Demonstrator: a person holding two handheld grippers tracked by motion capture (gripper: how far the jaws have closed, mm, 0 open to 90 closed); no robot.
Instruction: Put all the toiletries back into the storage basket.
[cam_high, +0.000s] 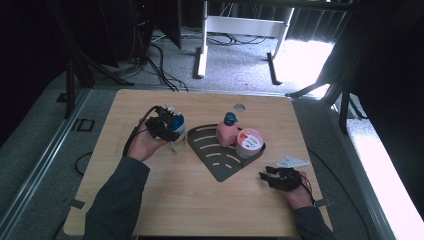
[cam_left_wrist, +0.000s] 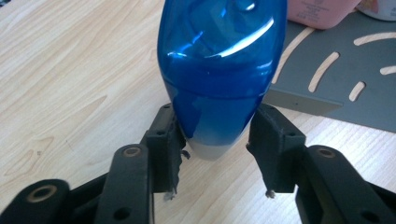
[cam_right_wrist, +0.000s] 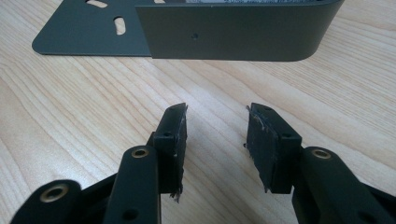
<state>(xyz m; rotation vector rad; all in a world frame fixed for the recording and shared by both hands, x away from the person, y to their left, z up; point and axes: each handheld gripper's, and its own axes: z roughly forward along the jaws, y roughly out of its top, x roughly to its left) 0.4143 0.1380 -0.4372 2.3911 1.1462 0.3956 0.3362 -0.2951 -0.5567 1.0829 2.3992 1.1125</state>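
The left hand-held gripper (cam_left_wrist: 215, 140) seemingly clamps a glossy blue, clear-based bottle (cam_left_wrist: 219, 70); the right hand-held gripper (cam_right_wrist: 215, 140) gapes, holding nothing.

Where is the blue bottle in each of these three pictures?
High view: blue bottle stands left of centre, at the left gripper.
Left gripper view: upper middle, between the fingers.
Right gripper view: not in it.
Shared landmark: the dark slotted tray, beside the bottle in both.

Bare table (cam_high: 165, 195) before the rack (cam_high: 212, 150).
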